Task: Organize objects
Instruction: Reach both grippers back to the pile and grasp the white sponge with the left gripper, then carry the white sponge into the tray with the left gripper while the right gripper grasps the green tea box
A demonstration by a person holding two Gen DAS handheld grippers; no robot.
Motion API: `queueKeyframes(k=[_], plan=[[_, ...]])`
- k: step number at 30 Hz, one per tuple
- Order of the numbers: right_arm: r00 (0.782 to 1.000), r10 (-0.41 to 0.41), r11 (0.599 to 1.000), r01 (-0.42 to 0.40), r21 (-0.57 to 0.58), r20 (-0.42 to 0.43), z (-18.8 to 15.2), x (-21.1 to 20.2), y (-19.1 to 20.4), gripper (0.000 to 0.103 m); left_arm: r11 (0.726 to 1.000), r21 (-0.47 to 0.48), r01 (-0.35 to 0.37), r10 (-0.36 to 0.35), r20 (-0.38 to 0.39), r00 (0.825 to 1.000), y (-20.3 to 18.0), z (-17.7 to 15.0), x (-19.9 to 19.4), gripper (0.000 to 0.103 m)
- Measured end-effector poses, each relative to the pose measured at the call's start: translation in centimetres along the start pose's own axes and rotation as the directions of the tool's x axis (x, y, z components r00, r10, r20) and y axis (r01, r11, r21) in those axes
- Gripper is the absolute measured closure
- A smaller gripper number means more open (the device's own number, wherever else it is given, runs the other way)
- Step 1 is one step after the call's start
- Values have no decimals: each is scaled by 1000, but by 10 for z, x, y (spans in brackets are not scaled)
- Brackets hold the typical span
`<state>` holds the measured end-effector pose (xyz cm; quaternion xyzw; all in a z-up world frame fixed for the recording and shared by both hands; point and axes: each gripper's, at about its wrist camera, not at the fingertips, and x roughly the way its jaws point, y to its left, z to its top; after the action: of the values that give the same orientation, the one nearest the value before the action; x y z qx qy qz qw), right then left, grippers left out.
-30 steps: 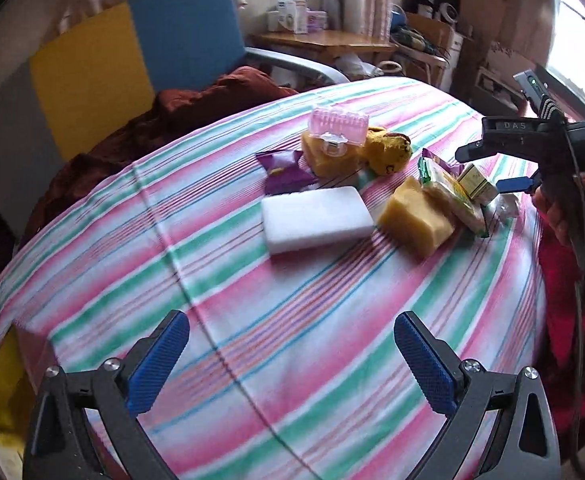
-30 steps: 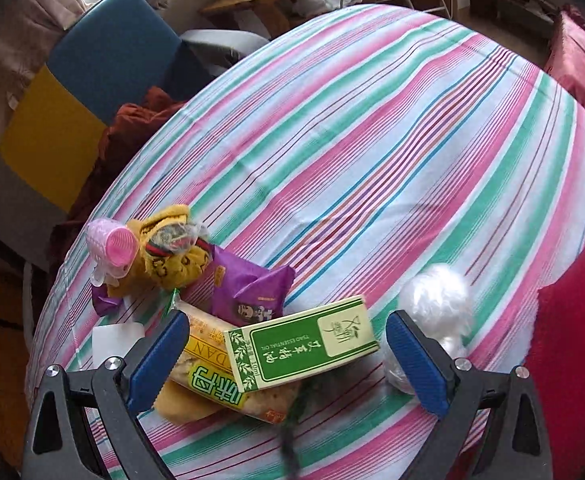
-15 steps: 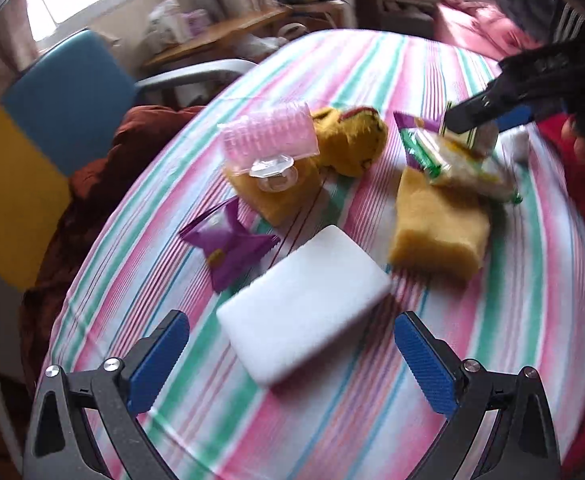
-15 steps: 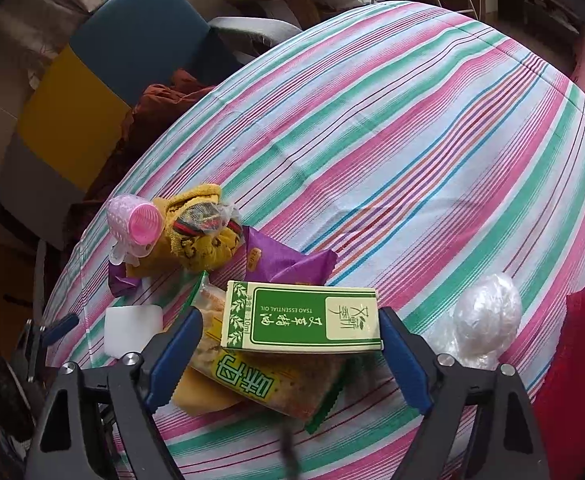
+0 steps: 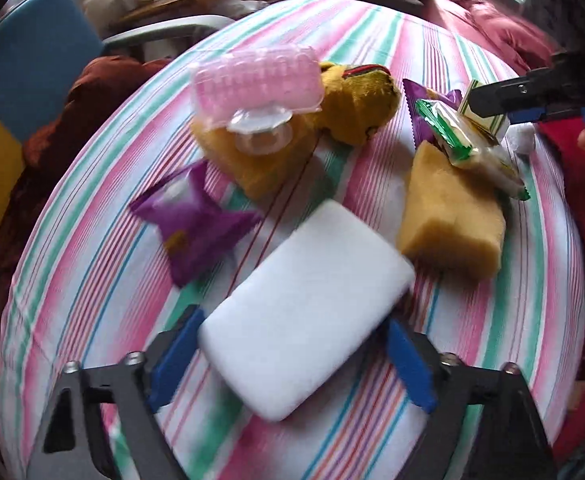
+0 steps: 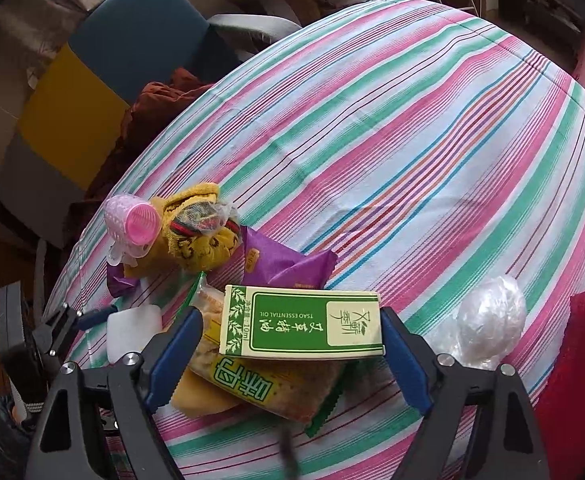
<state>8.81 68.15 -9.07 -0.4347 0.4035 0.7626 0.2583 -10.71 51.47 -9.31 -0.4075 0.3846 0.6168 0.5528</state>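
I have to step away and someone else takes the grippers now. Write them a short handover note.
Left gripper: jaws closing around the white sponge, not yet clearly gripped.
Right gripper: pads against the ends of the green box, which lies on a snack pack.
On the striped cloth in one loose pile: yellow sponge, two purple packets, pink roller, yellow sock bundle, plastic wrap ball.
Done: nothing sorted.
Left: everything.

Right gripper (image 6: 288, 354) straddles green box (image 6: 302, 324) on snack packet (image 6: 260, 380)
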Motion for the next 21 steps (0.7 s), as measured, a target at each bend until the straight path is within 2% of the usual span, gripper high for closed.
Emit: queueKeyframes(k=[7,8,11,13,15,16,18,21], plan=[[1000,-13,1000,13,9,0,2,2,-3,14,993,-114,-29,28,-10,1000,-12,-42,-23,23],[1000,-14,1000,14,4,0,2,3,-2,15,990,-135,-38,37,-8,999,-15,-48,-26,22],[1000,-17,1000,17,-1,-7,2,5,-1,28,980,-186,-73,78,20,997,-22,-64,-33,20],[1000,-18,1000,18,-3,-7,2,5,-1,29,972,-215,-96,105,30,994,-24,-70,-34,20],[1000,-13,1000,13,1,-8,2,6,-2,29,961,-260,-90,102,33,994,-23,-71,-34,20],[1000,-11,1000,11,5,-8,2,6,-2,29,958,-273,-90,104,35,994,-21,-73,-35,22],[1000,-3,1000,3,11,-5,2,5,-4,29,951,-293,-98,116,43,992,-18,-80,-40,31],[999,31,999,-31,10,8,3,1,-3,29,939,-330,-97,123,59,991,-18,-93,-50,35]])
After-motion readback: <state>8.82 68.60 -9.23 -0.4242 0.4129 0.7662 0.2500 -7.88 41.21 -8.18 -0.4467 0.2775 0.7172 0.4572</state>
